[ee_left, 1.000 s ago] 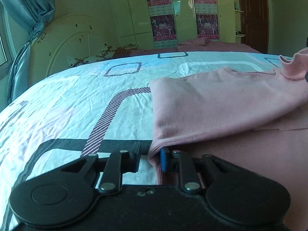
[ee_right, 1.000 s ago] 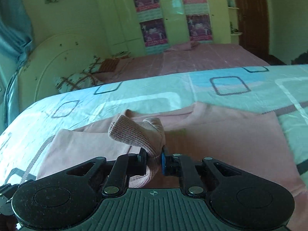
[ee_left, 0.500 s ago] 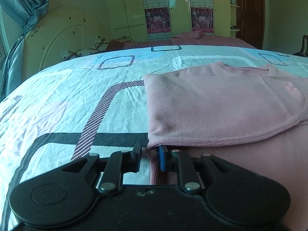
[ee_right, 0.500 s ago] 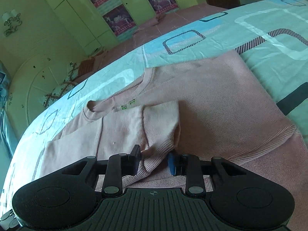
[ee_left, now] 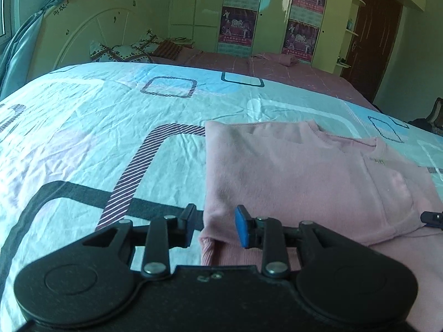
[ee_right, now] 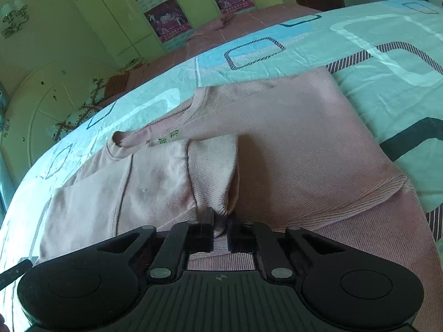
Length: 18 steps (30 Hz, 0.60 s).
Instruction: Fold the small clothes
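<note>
Bedroom walls in pale green, a wardrobe with posters and a curved white headboard stand behind a bed whose patterned sheet serves as the work surface. From the left wrist view, the pink sweater lies flat on the sheet from about 12 o'clock round to 3 o'clock of the left gripper, its folded side edge running straight away toward 12 o'clock and its neckline far off at 1 o'clock. That gripper's jaws are opening: the near corner of the folded edge sits between them, but the pads stand apart from the cloth, so it is let go. A dark tip at the far 3 o'clock edge is probably the other tool. From the right wrist view, the sweater fills the middle of the bed, long axis running from the near hem toward the collar at 11 o'clock, with a sleeve laid over the body and ending right at the right gripper. Its jaws are clenched on the ribbed cuff of that sleeve. No containers appear in either view. As I judge it, the right hand is the nearer one for placing the sleeve, since the cuff already lies between its fingers.
</note>
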Motion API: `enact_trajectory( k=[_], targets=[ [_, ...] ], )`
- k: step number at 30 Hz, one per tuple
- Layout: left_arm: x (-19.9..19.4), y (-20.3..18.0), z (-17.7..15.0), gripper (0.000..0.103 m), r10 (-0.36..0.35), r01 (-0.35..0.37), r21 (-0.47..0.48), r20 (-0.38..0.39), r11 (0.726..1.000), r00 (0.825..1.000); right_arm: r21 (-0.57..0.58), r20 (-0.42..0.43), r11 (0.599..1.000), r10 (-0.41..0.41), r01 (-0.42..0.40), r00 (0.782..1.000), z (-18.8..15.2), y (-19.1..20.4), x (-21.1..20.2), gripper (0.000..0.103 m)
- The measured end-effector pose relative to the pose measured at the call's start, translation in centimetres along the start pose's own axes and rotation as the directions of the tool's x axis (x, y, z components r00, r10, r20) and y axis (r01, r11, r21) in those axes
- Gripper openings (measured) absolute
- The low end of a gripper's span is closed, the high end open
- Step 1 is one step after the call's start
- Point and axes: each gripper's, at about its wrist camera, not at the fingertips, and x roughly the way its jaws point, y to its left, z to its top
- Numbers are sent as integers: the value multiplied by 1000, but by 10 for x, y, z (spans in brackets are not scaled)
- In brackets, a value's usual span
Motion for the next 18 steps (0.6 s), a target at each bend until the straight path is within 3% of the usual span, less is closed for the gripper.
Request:
enact_trajectory(
  k=[2, 4, 5, 13, 14, 16, 17, 18],
  targets=[
    [13, -3, 9, 39, 8, -8, -9, -4, 1000, 1000, 9, 27, 1000, 10, -11, 1000, 3, -1, -8, 23],
    [25, -4, 18, 46, 10, -9, -28, 4, 1000, 1000, -9, 73, 1000, 4, -4, 997, 8, 1, -17, 66],
    [31, -4, 22, 49, 9, -9, -38, 3, 999, 1000, -16, 90, 1000, 2, -1, 996, 12, 2, -18, 67],
    [84, 2, 43, 48, 17, -20, -102, -32, 995, 999, -38, 32, 999, -34, 35, 999, 35, 1, 26, 64],
    [89, 4, 43, 46, 16, -21, -120, -41, 993, 999, -49, 31, 998, -36, 38, 999, 35, 2, 31, 60],
    [96, 9, 43, 43, 11, -16, -156, -36, 988, 999, -73, 28, 997, -35, 37, 999, 36, 7, 37, 34],
    [97, 9, 42, 34, 18, -22, -156, -25, 988, 1000, -73, 21, 997, -25, 26, 999, 37, 8, 40, 29],
    [97, 7, 42, 17, 25, -26, -143, -13, 989, 1000, -80, 15, 997, -19, 20, 1000, 36, 10, 42, 20]
  ],
)
